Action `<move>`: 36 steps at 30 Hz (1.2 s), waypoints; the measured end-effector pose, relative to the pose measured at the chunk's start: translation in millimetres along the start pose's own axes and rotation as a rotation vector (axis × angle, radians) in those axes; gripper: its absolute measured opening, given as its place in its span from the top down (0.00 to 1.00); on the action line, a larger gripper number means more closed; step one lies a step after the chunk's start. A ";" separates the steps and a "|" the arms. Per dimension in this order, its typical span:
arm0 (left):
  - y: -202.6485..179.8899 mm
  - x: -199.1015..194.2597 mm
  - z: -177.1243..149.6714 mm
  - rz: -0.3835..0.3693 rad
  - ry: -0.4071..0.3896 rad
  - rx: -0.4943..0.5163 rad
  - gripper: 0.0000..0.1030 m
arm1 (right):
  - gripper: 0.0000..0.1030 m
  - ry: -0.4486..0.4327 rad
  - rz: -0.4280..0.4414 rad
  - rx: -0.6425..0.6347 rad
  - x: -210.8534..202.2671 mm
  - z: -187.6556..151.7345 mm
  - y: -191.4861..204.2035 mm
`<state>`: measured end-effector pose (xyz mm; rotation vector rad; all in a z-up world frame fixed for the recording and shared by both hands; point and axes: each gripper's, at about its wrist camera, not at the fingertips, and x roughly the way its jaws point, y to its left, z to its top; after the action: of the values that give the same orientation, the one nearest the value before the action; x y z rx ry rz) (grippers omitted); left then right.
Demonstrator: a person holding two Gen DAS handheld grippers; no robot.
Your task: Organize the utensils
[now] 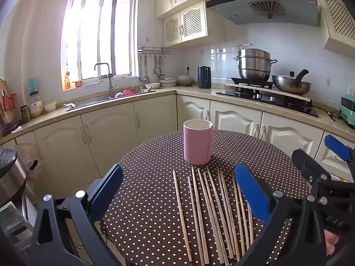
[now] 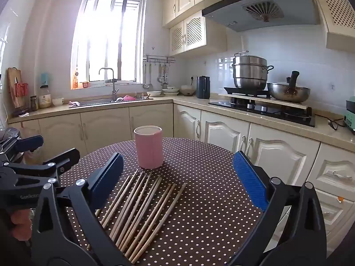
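Tablecloth is showing dark brown w/ small white polka dots all over. Holder cup is looking pale pink outside, white-ish inside the rim. Chopsticks are reading light tan, plain wood. Both grippers, left gripper & right gripper, are wearing bright blue pads on black frames. Cabinets are coming off cream, countertop beige. Kettle is looking dark navy/black, steamer pot shiny silver, cooktop glossy black. Upper cabinet doors are showing a lattice pattern.
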<state>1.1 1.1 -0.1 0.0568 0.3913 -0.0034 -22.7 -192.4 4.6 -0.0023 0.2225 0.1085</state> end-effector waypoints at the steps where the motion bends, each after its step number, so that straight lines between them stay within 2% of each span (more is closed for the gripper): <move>1: 0.2 0.4 0.1 0.002 0.001 -0.003 0.04 | 0.06 -0.003 -0.001 0.000 0.0 0.0 -0.7; 4: -5.8 -13.3 0.5 0.008 -0.035 0.019 0.04 | 0.06 -0.009 -0.007 -0.005 -0.4 0.3 -3.1; 11: 1.3 -0.8 -1.9 -0.004 0.003 -0.011 0.04 | 0.06 0.007 0.000 0.001 -0.8 -11.0 16.4; 13: 0.6 2.5 -2.0 -0.008 0.011 -0.011 0.04 | 0.06 0.024 0.021 0.026 4.0 -7.1 1.0; 23: -3.5 19.5 -4.7 -0.027 0.043 -0.023 0.04 | 0.06 0.054 0.033 0.053 18.7 -11.9 -4.9; 31: 1.4 36.6 -4.8 -0.027 0.068 -0.038 0.04 | 0.06 0.078 0.019 0.071 32.7 -15.4 -6.6; 36: 3.4 40.5 -5.3 -0.026 0.062 -0.050 0.04 | 0.06 0.081 -0.003 0.041 37.3 -17.5 -4.9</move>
<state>36.6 5.1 -20.2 0.0028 0.4534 -0.0172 10.1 -193.5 -20.7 0.0337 0.3058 0.1011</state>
